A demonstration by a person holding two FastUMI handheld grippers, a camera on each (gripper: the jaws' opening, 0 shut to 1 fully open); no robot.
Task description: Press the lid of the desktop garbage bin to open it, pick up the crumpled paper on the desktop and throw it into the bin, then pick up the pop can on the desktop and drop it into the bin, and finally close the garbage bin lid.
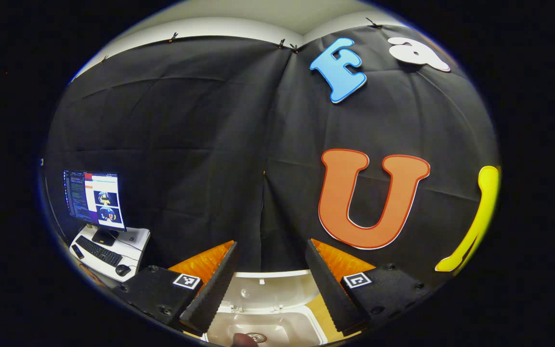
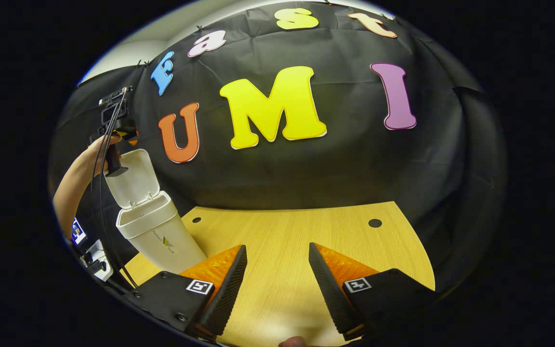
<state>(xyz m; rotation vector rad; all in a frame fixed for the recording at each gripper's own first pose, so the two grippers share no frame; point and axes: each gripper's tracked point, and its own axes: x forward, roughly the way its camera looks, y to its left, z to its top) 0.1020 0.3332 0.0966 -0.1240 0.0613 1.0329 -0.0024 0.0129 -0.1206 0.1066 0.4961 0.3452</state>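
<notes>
Left gripper view: left gripper (image 1: pixel 271 284) fingers spread apart, nothing between them, poised above the open garbage bin (image 1: pixel 277 327). Lid (image 1: pixel 270 289) upright at the back. A pop can (image 1: pixel 257 337) top shows inside the bin.

Right gripper view: right gripper (image 2: pixel 277 289) fingers apart, empty, over the wooden desktop (image 2: pixel 297 231). Bin stands far left, lid raised, a hand (image 2: pixel 98 153) holding the other gripper above it.

Right gripper (image 2: pixel 277 284): dark screwed-down finger mounts, each carrying a square black-and-white marker tag. Left gripper (image 2: pixel 113 140): dark body, black cables trailing; bare forearm (image 2: pixel 72 185).
</notes>
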